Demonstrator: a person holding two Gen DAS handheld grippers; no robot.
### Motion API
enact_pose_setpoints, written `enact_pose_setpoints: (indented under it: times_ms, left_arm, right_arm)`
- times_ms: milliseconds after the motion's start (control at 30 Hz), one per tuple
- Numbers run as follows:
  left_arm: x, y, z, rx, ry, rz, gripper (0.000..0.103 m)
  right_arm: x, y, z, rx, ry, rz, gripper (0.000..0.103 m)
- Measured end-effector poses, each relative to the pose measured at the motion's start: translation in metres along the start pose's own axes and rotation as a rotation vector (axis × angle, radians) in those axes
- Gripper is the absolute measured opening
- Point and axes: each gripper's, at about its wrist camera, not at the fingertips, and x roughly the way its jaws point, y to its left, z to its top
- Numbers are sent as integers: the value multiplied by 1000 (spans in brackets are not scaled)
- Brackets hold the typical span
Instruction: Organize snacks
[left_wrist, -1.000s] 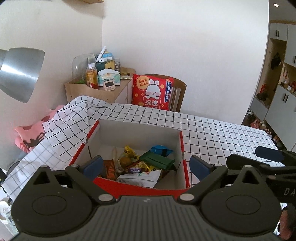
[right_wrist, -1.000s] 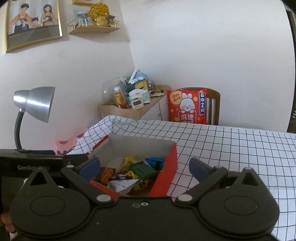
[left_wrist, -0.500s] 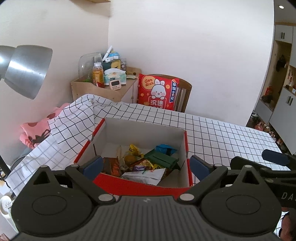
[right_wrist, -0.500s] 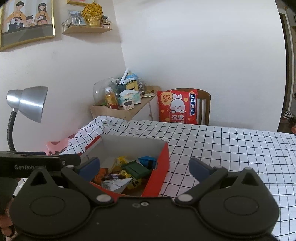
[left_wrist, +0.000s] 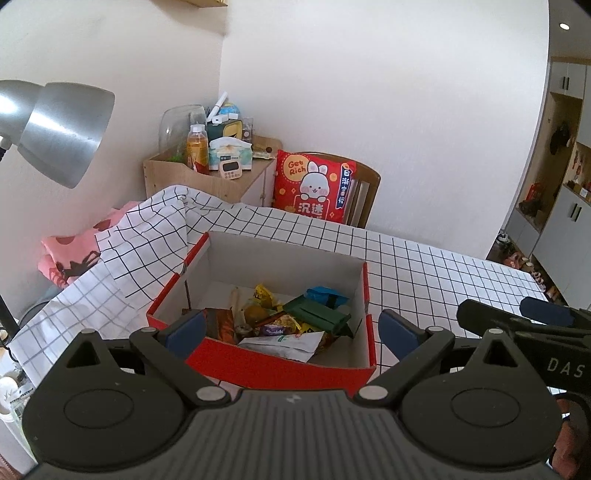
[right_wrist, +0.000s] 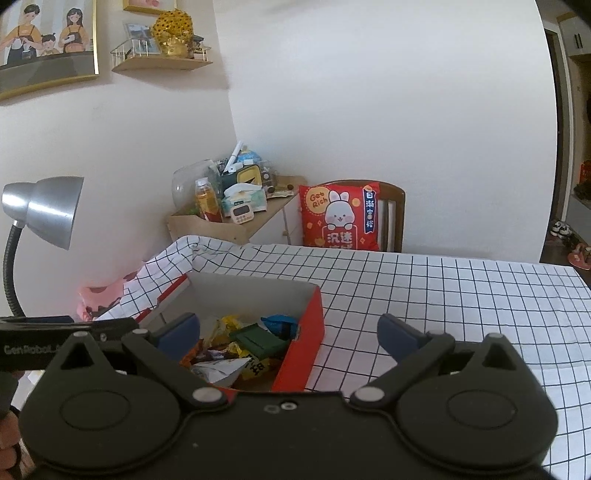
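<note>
A red cardboard box (left_wrist: 280, 363) with a white inside sits on the checked tablecloth; it also shows in the right wrist view (right_wrist: 301, 354). It holds several snack packets, among them a dark green one (left_wrist: 317, 314), a blue one (left_wrist: 327, 294) and a white pouch (left_wrist: 282, 341). My left gripper (left_wrist: 290, 328) is open and empty, held above the box's near wall. My right gripper (right_wrist: 288, 330) is open and empty, above the box's right wall. The right gripper also shows in the left wrist view (left_wrist: 524, 325) at the right edge.
A silver desk lamp (right_wrist: 40, 210) stands at the left. A wooden side cabinet (left_wrist: 207, 177) with bottles and a timer stands behind the table. A chair with a red rabbit cushion (left_wrist: 314, 190) is at the far edge. The checked cloth (right_wrist: 461, 295) stretches right.
Both grippers have pulled back and risen a little, so the box sits farther off and lower in both views. Both stay open and empty.
</note>
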Motion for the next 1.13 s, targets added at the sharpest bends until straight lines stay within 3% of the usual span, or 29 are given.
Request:
enact_pose_setpoints:
  times_ms: [1133]
  left_arm:
    - [-4,-2,-1,0,28,7,100]
  right_arm:
    - [1,-1,-2,11,38,-12,103]
